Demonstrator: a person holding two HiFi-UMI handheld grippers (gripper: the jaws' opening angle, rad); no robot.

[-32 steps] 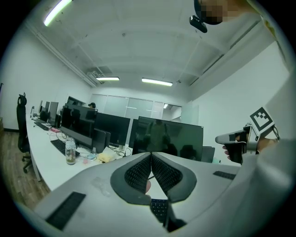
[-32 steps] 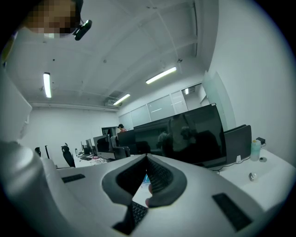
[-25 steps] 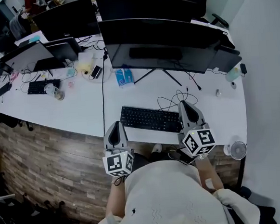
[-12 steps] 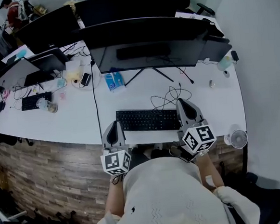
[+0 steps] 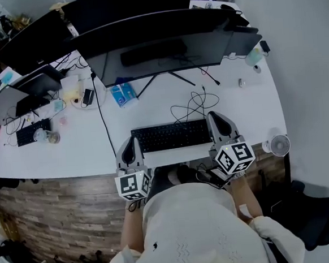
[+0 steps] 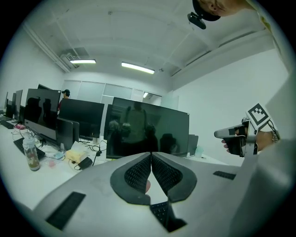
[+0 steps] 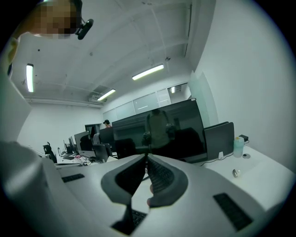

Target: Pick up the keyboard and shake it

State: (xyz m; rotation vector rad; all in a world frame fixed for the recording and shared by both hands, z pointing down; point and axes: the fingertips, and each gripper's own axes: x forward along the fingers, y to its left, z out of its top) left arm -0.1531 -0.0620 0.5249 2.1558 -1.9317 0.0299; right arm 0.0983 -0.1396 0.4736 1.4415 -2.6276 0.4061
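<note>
White desktop (image 5: 248,110), smooth and wide, runs across this office. Flat near its front edge lies the keyboard (image 5: 173,135), a slim black rectangle with rows of small keys. At its left end sits the left gripper (image 5: 131,143), grey and wedge-shaped, jaws pressed tip to tip with nothing between the ribbed dark pads (image 6: 138,175). At the right end, the right gripper (image 5: 216,118) is the same: jaws together, empty. Whether either touches the keyboard, can't tell. Behind the keyboard there's a loose tangle of thin black cable (image 5: 193,105), then 1 broad dark monitor (image 5: 163,48) on slim legs. Small round fan (image 5: 279,145) at the desk's front right corner.
</note>
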